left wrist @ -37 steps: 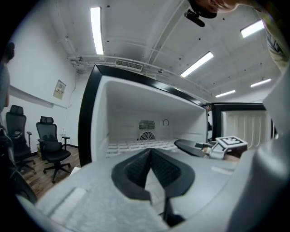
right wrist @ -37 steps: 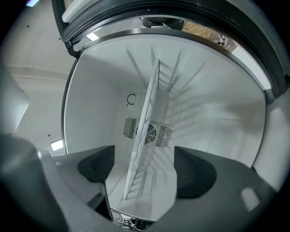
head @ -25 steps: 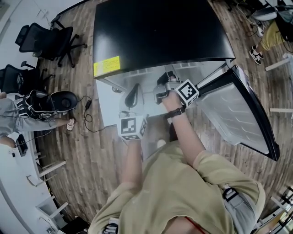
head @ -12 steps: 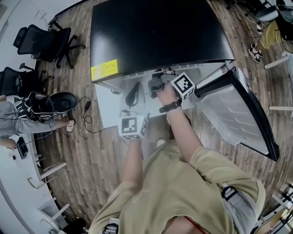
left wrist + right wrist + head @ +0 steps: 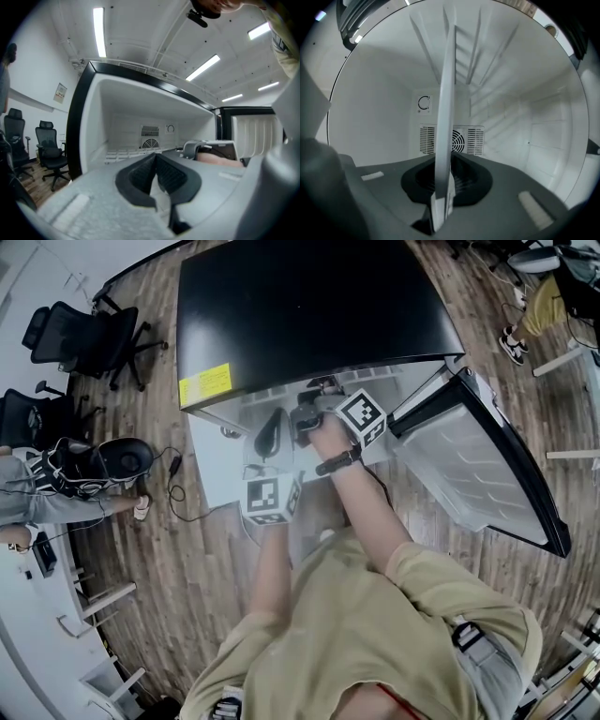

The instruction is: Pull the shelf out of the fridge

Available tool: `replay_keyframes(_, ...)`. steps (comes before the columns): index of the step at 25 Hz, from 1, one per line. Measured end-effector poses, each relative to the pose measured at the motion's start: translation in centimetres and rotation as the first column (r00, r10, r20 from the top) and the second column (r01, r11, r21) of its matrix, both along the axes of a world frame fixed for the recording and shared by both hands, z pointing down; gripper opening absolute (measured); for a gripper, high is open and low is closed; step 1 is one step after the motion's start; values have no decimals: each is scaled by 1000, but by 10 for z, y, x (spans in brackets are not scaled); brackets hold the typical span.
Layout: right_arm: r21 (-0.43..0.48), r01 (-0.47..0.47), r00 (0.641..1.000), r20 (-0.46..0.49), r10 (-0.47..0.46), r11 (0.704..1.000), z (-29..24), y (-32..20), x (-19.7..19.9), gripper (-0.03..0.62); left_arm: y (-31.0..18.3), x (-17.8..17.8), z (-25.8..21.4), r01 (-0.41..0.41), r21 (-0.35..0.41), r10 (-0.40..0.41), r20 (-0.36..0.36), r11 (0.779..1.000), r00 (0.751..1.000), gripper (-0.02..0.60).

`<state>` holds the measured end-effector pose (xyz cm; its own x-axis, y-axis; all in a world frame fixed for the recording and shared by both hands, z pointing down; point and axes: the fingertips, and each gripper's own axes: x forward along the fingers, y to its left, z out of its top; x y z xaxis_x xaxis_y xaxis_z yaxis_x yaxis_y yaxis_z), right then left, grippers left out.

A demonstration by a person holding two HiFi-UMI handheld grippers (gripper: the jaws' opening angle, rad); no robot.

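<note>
Office or lab-type room, not a kitchen. Head view: black swivel office chairs (image 5: 80, 329) at 10 o'clock on a wood-plank floor (image 5: 187, 596), with a loose cable (image 5: 178, 486) trailing over it at 9. Black fridge (image 5: 309, 315) stands alone mid-floor at 12, door open. One person (image 5: 23, 486) at 9, another person's leg (image 5: 539, 310) at 2. Left gripper view: long strip lights (image 5: 98, 30) on a white ceiling, small notice (image 5: 59, 93) on a bare white wall.

The shelf (image 5: 445, 93) between the right claw's (image 5: 443, 164) closing jaws is smooth, pale plastic. The fridge (image 5: 309, 306) has matt white walls beyond the claw and a glossy black top. Below is the floor (image 5: 206, 587), wood-grain planks.
</note>
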<state>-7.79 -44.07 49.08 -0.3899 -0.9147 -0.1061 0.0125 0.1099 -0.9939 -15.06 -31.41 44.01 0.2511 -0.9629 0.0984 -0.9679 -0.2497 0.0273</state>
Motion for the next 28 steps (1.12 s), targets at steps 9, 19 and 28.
replay_keyframes(9,-29,-9,997,83,11,1000,7,3,2,26,16,1,-2,10,11,-10,3,1000,1000,2)
replay_keyframes(19,-65,-6,994,109,13,998,8,4,1,28,33,-6,-13,36,30,-35,-9,999,999,2)
replay_keyframes(28,-65,-8,995,101,15,998,9,8,2,31,47,-7,-27,37,65,-36,-24,997,999,2)
